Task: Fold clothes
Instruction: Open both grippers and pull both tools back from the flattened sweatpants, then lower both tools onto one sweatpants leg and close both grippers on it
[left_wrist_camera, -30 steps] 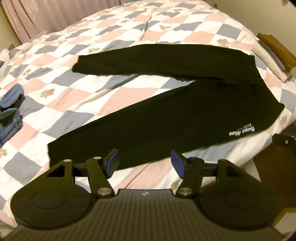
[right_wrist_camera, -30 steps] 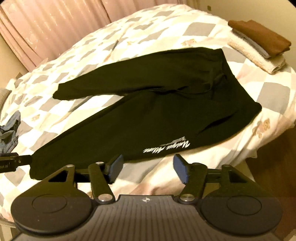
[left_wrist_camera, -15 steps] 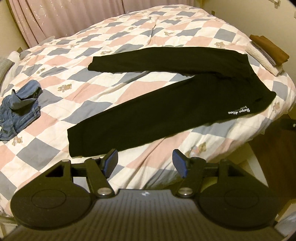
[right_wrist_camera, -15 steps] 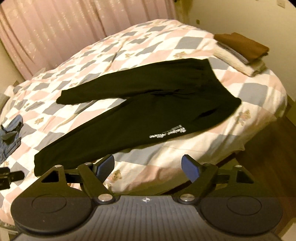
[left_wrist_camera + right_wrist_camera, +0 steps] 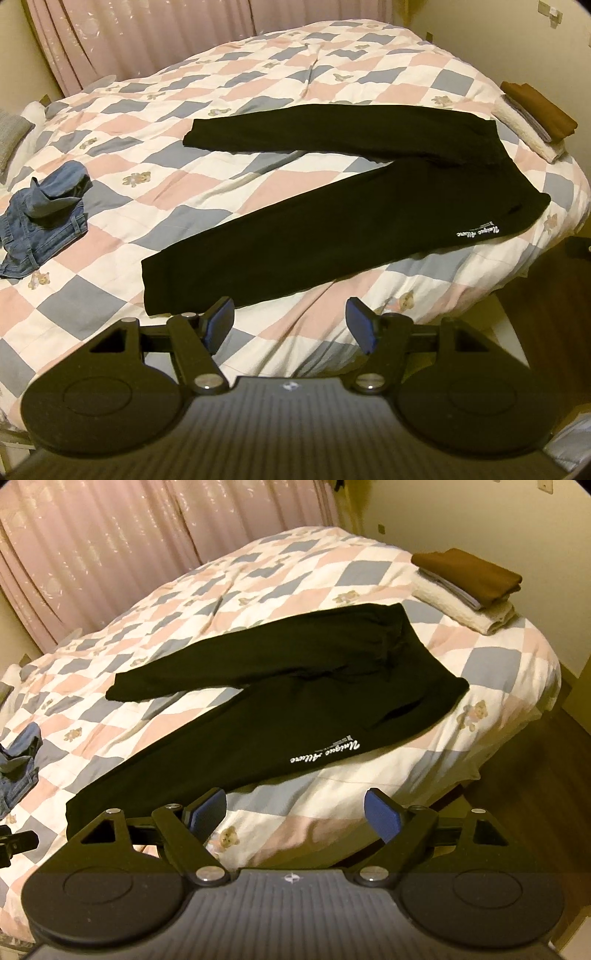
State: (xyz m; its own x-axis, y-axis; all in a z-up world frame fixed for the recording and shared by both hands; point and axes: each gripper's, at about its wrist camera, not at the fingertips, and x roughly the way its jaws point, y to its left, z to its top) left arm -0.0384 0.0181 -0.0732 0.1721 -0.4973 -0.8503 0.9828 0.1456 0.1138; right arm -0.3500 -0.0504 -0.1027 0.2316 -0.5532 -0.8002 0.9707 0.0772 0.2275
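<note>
Black trousers (image 5: 332, 221) (image 5: 266, 716) with white lettering near the waist lie spread flat on the checked quilt, legs splayed toward the left and waist toward the right. My left gripper (image 5: 290, 326) hangs open above the near bed edge, just short of the near leg's cuff, nothing between its blue pads. My right gripper (image 5: 295, 814) is open too, held back from the bed edge below the lettering, and it holds nothing.
Crumpled blue jeans (image 5: 40, 218) (image 5: 16, 771) lie at the left of the bed (image 5: 258, 85). A folded stack with a brown garment on top (image 5: 535, 118) (image 5: 469, 587) sits at the far right corner. Pink curtains (image 5: 110, 546) hang behind. Wooden floor (image 5: 535, 812) lies to the right.
Both grippers have pulled back and up from the trousers, so more of the bed shows. The right gripper's fingers stand slightly wider apart. The trousers lie where they were.
</note>
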